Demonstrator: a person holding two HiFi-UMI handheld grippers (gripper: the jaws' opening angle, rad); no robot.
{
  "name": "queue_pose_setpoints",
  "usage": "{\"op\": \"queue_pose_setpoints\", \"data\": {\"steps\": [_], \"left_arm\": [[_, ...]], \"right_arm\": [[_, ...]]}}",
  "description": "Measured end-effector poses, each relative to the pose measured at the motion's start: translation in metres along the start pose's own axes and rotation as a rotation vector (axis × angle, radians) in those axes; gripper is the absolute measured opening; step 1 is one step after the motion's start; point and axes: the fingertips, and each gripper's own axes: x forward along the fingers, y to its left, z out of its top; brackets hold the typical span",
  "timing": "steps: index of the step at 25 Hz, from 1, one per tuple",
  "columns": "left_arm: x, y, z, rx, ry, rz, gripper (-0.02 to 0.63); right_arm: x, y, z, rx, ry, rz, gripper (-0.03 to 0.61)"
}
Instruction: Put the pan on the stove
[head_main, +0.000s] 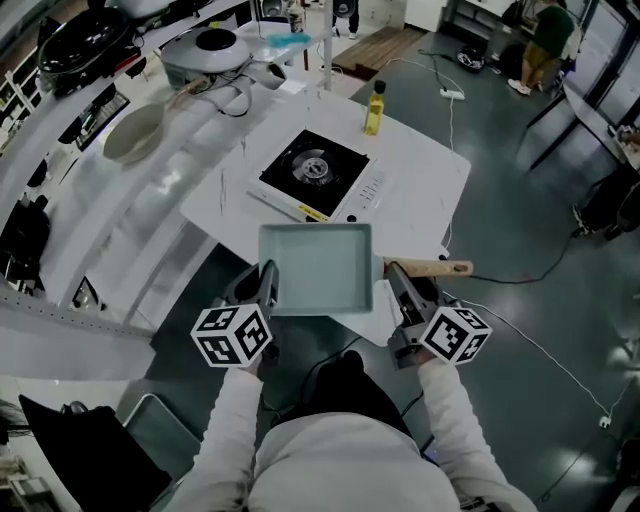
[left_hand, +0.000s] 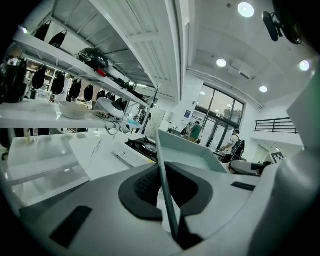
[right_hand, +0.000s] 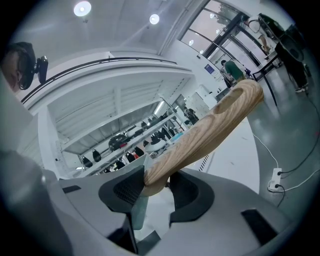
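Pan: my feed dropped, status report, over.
Left gripper clamps pan rim, right gripper its wooden handle. Pan short of stove. Nothing between them.

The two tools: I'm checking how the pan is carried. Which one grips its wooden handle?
The right tool, closed on the wooden handle; the left tool instead clamps the thin side wall of the pan.

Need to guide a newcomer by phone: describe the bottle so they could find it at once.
Find the white table in the middle of the head view, bearing a black-topped stove. Beyond the stove's far right corner stands the bottle: small, yellow, dark-capped, the only upright thing on that table.
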Motion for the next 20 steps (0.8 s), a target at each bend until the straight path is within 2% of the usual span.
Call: {"op": "queue_pose_setpoints", "data": {"steps": [20], "left_arm": [[0.098,0.017,0.033,-0.024,0.008,0.069,0.029]], "right_arm": [[0.093,-0.055,0.054,-0.004,0.067,0.055,0.181]]}}
